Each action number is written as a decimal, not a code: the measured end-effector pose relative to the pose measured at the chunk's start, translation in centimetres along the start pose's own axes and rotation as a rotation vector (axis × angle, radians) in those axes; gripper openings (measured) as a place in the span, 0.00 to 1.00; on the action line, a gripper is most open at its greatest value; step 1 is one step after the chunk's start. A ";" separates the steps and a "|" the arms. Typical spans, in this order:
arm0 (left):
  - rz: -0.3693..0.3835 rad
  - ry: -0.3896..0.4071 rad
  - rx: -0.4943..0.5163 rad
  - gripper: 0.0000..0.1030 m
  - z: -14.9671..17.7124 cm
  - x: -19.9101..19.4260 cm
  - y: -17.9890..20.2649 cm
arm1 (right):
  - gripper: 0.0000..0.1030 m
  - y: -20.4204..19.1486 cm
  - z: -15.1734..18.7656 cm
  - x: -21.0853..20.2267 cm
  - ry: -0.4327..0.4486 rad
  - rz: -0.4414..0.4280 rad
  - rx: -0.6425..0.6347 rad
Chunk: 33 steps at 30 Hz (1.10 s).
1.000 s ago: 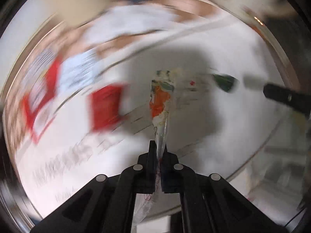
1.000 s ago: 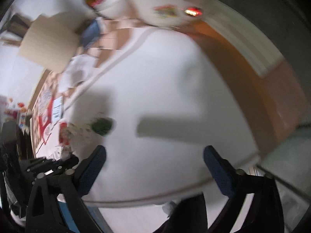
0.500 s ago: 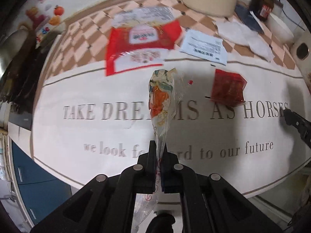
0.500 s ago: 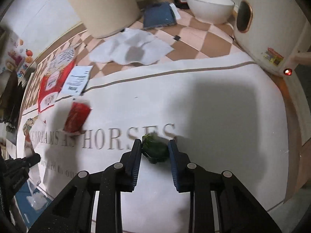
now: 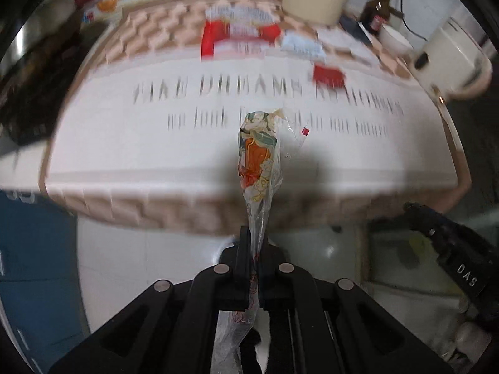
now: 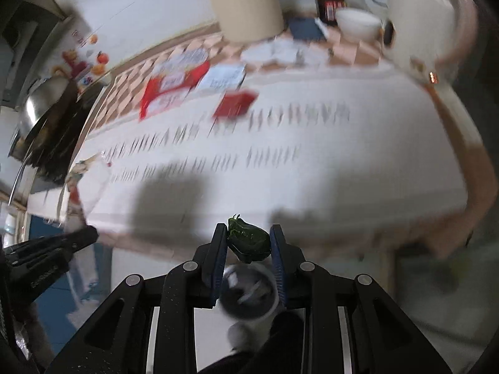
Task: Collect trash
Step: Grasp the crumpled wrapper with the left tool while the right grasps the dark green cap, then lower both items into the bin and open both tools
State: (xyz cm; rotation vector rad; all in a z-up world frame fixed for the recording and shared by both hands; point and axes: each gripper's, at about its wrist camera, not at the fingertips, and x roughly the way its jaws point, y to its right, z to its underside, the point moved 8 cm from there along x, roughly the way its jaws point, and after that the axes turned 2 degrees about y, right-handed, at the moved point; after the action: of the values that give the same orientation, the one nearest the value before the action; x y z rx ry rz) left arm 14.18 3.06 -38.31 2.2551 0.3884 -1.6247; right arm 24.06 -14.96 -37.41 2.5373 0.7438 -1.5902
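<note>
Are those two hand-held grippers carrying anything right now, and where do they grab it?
Left: a clear printed wrapper, pinched at its lower end. Right: a crumpled green scrap, clamped by its sides.

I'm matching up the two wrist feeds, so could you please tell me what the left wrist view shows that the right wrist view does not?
Only the left wrist view shows the left gripper pinching the clear printed wrapper up close. Only the right wrist view shows the right gripper shut on a crumpled green scrap, with a dark bin below. Both show the white lettered mat, the small red packet and the brown bottle.
</note>
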 end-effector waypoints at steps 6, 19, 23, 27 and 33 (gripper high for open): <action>0.049 -0.202 -0.026 0.01 9.4 7.3 -2.0 | 0.28 -0.6 10.9 2.6 -0.121 0.005 0.095; 0.285 -0.542 -0.466 0.01 21.2 37.3 -4.7 | 0.28 4.4 28.5 25.3 -0.406 -0.057 0.308; 0.313 -0.581 -0.547 0.01 23.3 46.1 -5.3 | 0.28 6.4 32.7 34.9 -0.442 -0.098 0.347; 0.293 -0.584 -0.498 0.01 24.2 51.1 -5.3 | 0.28 7.5 35.6 42.3 -0.471 -0.083 0.333; 0.214 -0.560 -0.408 0.03 24.2 52.6 -6.5 | 0.28 7.9 37.5 47.9 -0.491 -0.035 0.244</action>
State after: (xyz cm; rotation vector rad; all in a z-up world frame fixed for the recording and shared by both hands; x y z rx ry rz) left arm 7.11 0.13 -96.05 1.4232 0.2840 -1.7766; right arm 13.06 -15.43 -97.73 2.1216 0.5649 -2.3095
